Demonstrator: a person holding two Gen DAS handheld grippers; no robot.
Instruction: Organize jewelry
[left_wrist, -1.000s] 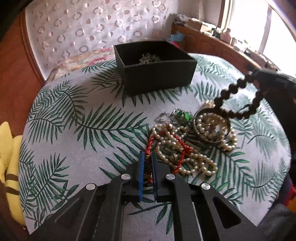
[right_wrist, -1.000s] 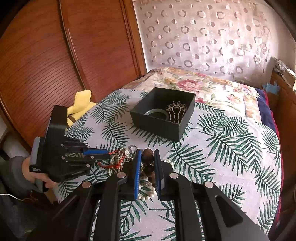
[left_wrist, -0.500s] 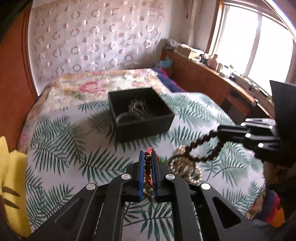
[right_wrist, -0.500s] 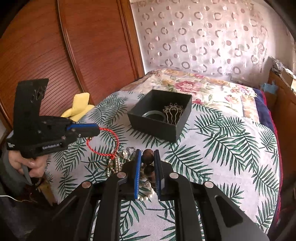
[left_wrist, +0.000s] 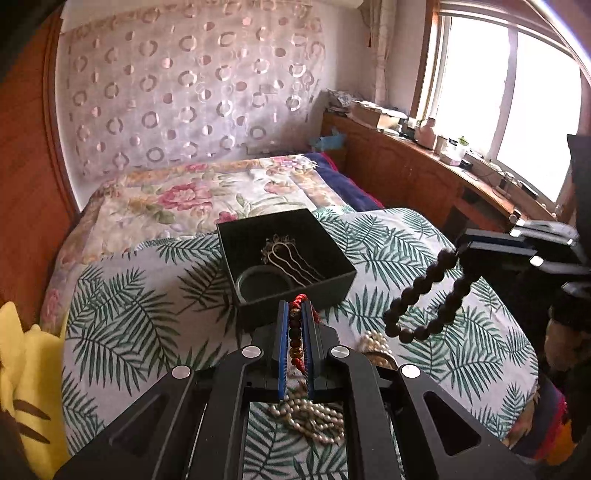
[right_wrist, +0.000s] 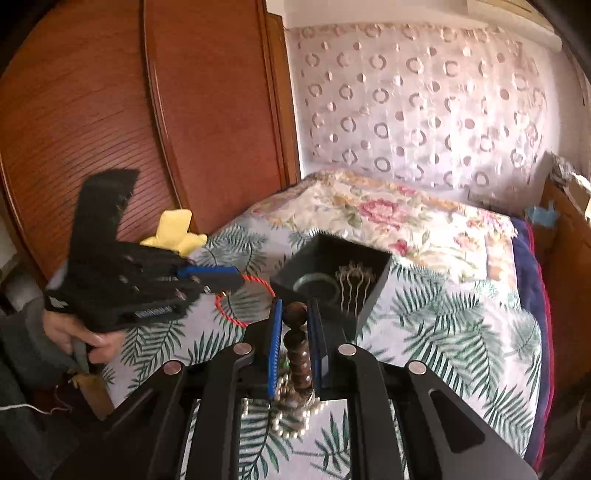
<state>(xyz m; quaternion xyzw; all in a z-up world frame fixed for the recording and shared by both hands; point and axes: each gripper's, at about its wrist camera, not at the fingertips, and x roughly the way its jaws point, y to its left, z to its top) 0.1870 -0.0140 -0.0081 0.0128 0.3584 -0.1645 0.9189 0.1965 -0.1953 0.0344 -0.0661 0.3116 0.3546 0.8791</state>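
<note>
Both strands have risen off the bed since a second ago. Clenched between the left gripper's (left_wrist: 295, 325) fingers, the red beaded string (left_wrist: 295, 332) hangs clear; the right gripper (right_wrist: 294, 317) grips the dark bead bracelet (left_wrist: 424, 295). Just ahead of both sits the black box (left_wrist: 332, 291), holding a bangle (left_wrist: 264, 282) and a hair comb (left_wrist: 291, 258). Below, pearls (left_wrist: 314, 417) remain.

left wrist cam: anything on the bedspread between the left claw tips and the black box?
Nothing lying there. In the left wrist view the left claw overlaps the black box; only the red cord bracelet it grips pokes up between them.
</note>
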